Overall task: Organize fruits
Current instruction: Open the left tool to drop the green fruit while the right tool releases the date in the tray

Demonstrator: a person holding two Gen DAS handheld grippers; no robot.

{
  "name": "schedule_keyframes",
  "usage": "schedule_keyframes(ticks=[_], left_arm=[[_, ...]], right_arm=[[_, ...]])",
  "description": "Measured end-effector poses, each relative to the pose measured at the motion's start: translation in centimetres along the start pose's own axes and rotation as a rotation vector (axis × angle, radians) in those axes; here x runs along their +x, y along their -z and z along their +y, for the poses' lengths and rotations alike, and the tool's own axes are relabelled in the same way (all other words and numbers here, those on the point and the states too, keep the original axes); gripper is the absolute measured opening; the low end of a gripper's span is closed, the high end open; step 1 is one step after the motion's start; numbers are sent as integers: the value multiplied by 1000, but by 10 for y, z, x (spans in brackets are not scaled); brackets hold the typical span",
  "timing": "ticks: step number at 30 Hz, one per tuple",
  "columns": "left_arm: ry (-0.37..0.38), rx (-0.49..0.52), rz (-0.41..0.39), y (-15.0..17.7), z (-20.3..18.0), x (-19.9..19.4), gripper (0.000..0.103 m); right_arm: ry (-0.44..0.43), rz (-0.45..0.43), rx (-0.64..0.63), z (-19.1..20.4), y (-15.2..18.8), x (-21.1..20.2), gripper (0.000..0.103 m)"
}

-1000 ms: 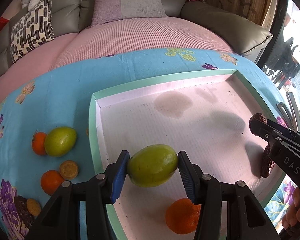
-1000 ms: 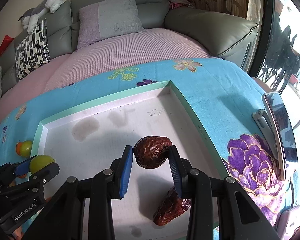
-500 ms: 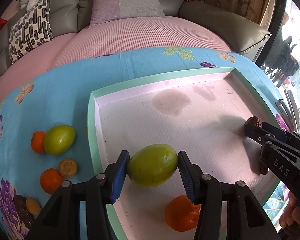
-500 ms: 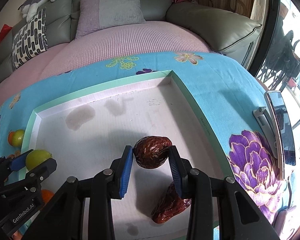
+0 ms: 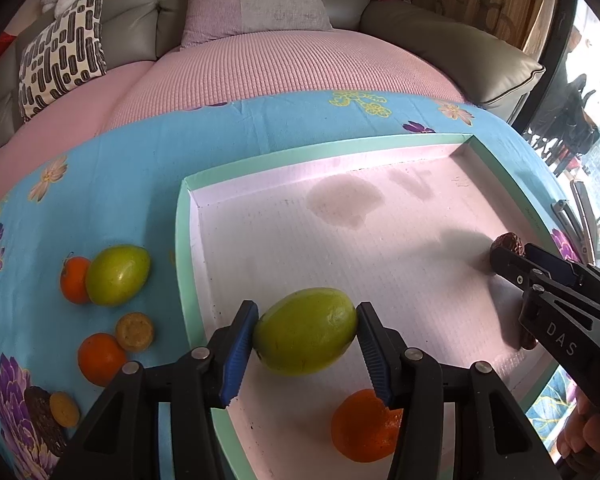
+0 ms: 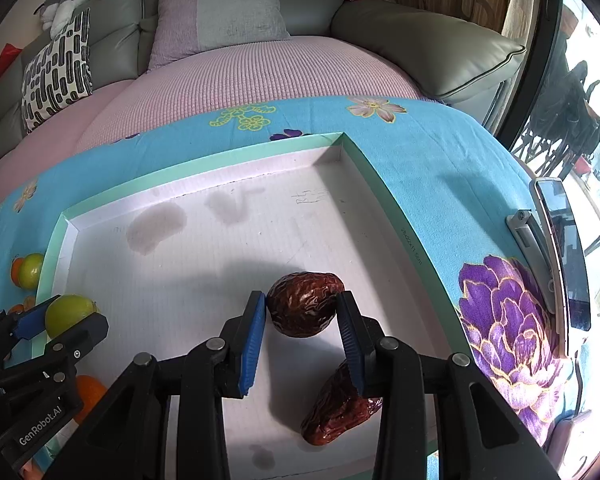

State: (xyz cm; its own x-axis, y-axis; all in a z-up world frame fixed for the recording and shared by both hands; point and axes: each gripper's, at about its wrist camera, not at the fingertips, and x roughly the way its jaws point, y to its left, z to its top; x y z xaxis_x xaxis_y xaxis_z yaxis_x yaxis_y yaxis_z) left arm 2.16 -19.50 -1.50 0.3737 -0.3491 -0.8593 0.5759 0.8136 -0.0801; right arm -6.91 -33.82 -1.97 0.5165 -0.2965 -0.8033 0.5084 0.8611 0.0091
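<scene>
Left gripper [image 5: 306, 334] jaws clamped on green fruit [image 5: 305, 335], centre frame over tray [image 5: 182, 240]. Right gripper [image 6: 302, 312] jaws clamped on date [image 6: 303, 303].

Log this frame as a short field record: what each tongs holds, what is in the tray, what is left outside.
left tongs: shut on green fruit, above tray
right tongs: shut on dried date
tray: one orange, one more date
on cloth, left of tray: second green fruit, two oranges, round biscuits
</scene>
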Motion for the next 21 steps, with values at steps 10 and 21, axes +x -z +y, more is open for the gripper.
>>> schedule_keyframes(ticks=[10, 21], left_arm=[[-1, -1, 4, 0, 0, -3, 65], [-28, -19, -35, -5, 9, -22, 74]], right_arm=[[11, 6, -6, 1, 2, 2, 40], [20, 4, 4, -1, 1, 3, 56]])
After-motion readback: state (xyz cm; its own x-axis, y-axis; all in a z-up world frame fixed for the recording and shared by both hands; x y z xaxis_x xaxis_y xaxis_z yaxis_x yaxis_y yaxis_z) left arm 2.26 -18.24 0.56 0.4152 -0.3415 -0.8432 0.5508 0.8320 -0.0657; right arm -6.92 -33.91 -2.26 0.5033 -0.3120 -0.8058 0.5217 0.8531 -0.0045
